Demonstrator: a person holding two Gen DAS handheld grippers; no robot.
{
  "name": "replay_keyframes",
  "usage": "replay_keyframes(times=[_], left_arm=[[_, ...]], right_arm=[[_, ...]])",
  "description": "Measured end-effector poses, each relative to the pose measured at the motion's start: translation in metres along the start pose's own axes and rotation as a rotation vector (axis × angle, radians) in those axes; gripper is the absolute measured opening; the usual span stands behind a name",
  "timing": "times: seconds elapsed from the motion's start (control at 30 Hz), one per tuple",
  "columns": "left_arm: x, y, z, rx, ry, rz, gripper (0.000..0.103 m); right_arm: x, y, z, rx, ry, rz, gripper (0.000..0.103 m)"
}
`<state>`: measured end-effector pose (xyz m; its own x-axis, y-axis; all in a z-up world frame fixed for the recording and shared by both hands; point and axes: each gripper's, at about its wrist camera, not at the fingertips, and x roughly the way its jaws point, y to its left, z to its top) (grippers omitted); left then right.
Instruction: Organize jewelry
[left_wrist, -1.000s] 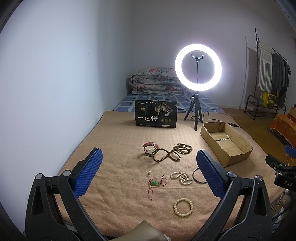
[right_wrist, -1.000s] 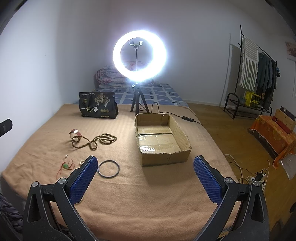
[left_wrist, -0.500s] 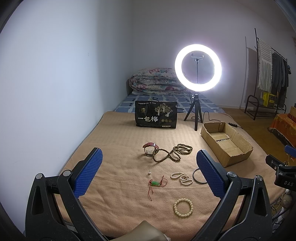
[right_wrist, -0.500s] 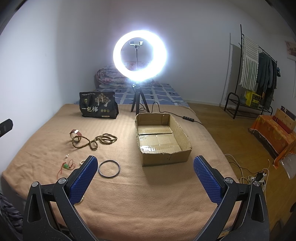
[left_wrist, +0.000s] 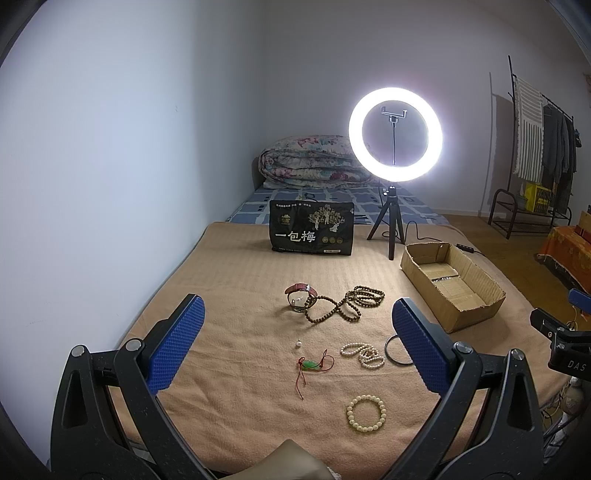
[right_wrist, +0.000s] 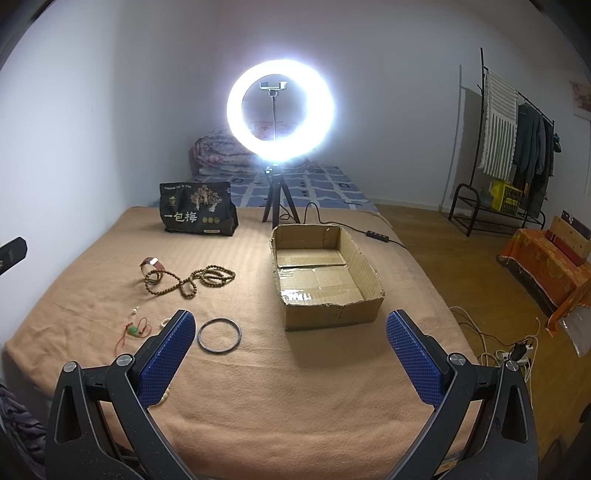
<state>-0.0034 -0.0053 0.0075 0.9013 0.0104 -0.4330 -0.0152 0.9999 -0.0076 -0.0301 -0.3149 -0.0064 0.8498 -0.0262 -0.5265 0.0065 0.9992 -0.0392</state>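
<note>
Jewelry lies on a tan blanket: a red-strap watch, a long brown bead necklace, a white pearl strand, a cream bead bracelet, a green pendant on red cord, a small white bead and a dark bangle. An empty cardboard box stands to their right. My left gripper is open and empty, held above the jewelry. My right gripper is open and empty, between the bangle and the box.
A black snack bag stands at the back. A lit ring light on a tripod stands behind the box, its cable trailing right. A rolled quilt lies beyond. The bed's right edge drops to a wooden floor with cords.
</note>
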Motion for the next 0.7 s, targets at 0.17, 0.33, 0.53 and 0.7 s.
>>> replay_keyframes(times=[0.17, 0.33, 0.53, 0.7], left_arm=[[0.0, 0.0, 0.0, 0.003, 0.0, 0.0, 0.103], [0.0, -0.002, 0.0, 0.004, 0.005, 0.001, 0.103], [0.011, 0.003, -0.004, 0.006, 0.022, 0.007, 0.103], [0.019, 0.005, -0.007, 0.011, 0.045, 0.02, 0.103]], right_arm=[[0.001, 0.0, 0.0, 0.0, 0.002, 0.001, 0.103], [0.003, 0.003, 0.0, 0.0, 0.008, 0.006, 0.103], [0.005, 0.001, 0.0, 0.005, 0.019, 0.007, 0.103], [0.01, 0.002, 0.001, 0.002, 0.036, 0.007, 0.103]])
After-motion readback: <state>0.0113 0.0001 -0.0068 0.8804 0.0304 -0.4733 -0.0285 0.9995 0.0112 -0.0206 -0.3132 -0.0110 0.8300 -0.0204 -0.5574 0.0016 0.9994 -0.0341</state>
